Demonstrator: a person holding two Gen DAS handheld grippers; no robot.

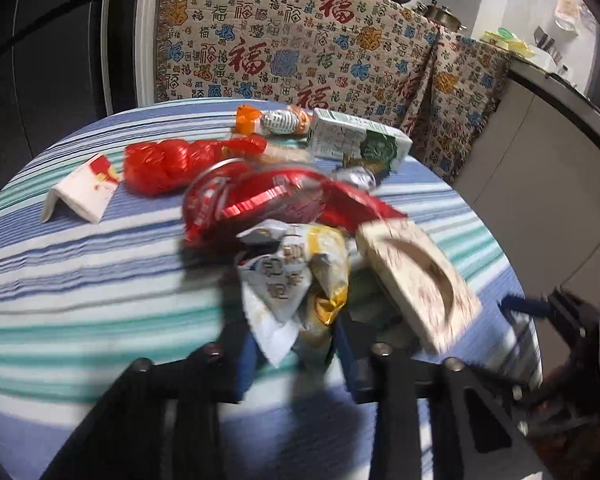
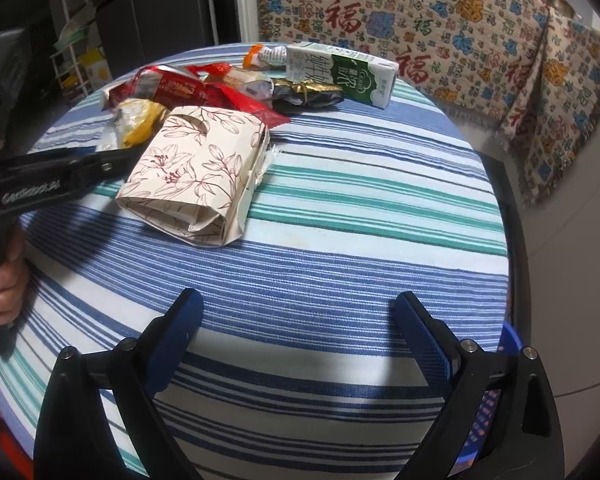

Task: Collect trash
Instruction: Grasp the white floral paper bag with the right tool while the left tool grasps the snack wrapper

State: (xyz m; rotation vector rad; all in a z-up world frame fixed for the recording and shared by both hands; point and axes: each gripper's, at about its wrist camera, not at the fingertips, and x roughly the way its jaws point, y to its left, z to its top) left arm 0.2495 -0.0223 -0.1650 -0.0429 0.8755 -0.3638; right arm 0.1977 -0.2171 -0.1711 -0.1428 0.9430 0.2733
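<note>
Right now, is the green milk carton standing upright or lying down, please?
Lying down: the milk carton rests on its long side on the striped tablecloth.

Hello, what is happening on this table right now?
A person with a gripper in each hand is collecting trash from a striped table. The left gripper is shut on a white and yellow snack wrapper in the pile. The right gripper hangs open and empty over bare cloth, near the flowered paper box.
</note>
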